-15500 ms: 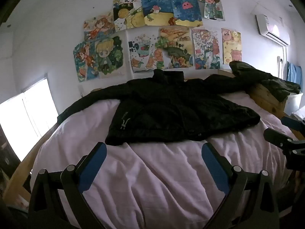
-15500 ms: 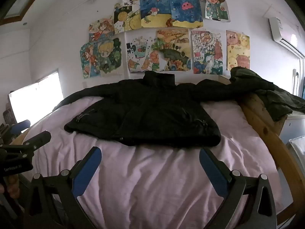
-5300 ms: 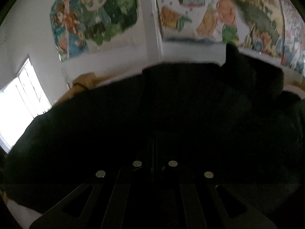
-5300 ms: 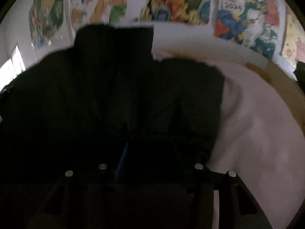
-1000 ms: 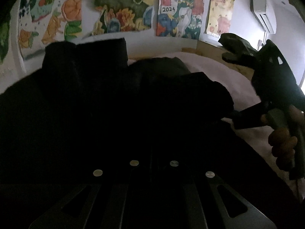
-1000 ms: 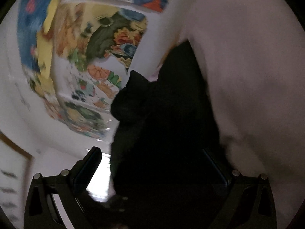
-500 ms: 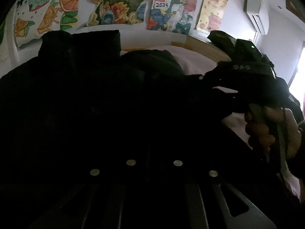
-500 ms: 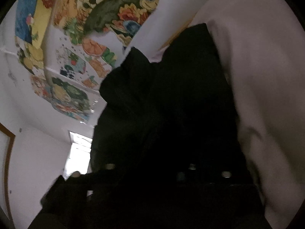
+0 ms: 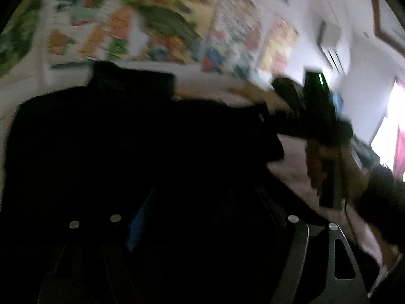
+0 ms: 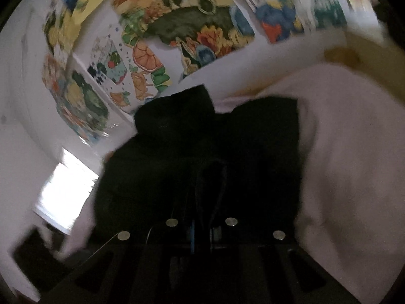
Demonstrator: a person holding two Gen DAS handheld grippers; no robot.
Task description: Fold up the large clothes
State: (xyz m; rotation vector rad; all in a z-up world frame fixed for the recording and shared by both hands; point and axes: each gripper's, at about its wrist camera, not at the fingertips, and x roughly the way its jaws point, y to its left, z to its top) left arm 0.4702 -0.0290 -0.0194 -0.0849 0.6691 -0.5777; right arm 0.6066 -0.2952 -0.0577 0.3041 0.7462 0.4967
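Lying across the pale pink bedsheet (image 10: 354, 152), the black jacket (image 9: 126, 139) has its collar toward the wall of colourful drawings (image 10: 177, 38); motion blur leaves no writing on them readable, though "2024" showed on one a second ago. The left gripper (image 9: 202, 215) has just been opening, and its jaws now stand wide over the dark cloth, where a second ago they were pinched together. Right of it, a hand (image 9: 326, 162) carries the right gripper (image 10: 200, 195), which was spread wide a second ago and now has its fingers pressed together; whether jacket cloth is caught between them is too dark to tell.
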